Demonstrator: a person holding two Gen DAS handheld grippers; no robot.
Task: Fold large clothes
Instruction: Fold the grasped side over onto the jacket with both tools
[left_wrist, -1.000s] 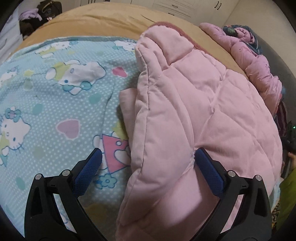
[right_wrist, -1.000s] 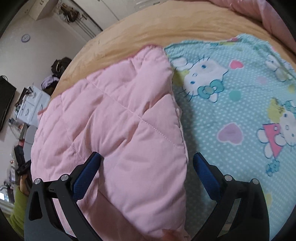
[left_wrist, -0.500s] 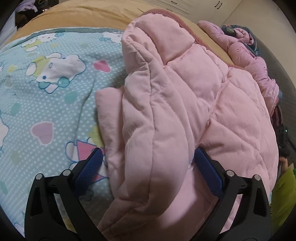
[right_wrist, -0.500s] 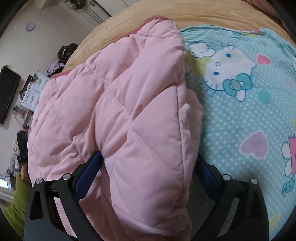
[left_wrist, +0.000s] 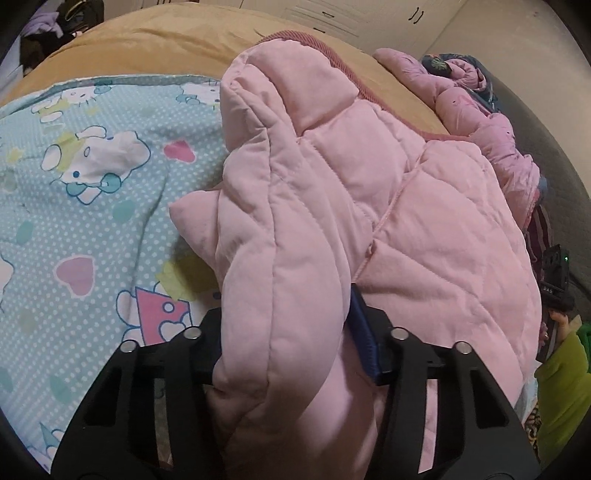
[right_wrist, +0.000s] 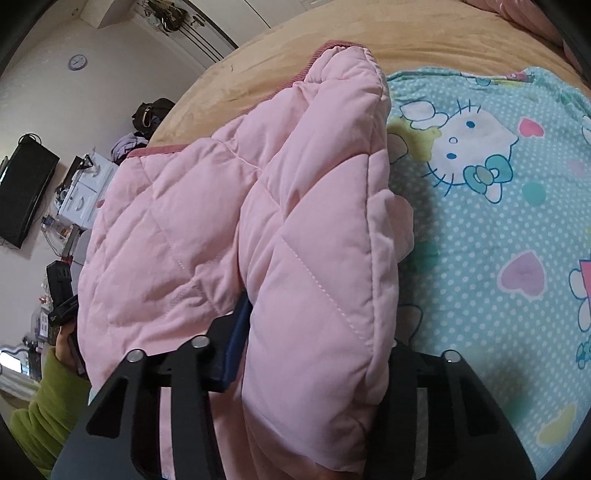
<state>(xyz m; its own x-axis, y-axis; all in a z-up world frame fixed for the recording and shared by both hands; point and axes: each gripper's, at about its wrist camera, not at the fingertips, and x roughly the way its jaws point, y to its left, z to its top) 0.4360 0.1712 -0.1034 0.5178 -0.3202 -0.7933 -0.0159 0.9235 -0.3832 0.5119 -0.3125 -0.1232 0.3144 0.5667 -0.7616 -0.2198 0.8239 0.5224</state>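
Pink quilted garment (left_wrist: 369, 206), lengthwise away from camera

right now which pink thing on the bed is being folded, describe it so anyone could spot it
On the bed, find the blue cartoon-cat sheet. The pale pink quilted jacket lies along its edge, a puffy fold bunched between each gripper's closing jaws. The other pink garment, heaped at the far side, is darker and crumpled.

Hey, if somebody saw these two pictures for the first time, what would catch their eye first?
A puffy pink quilted jacket fills the middle of both views, a thick fold of it bunched between the jaws of the left gripper and the right gripper, which are closing on it. Beside it spreads a turquoise cartoon-cat sheet over a tan bedcover.
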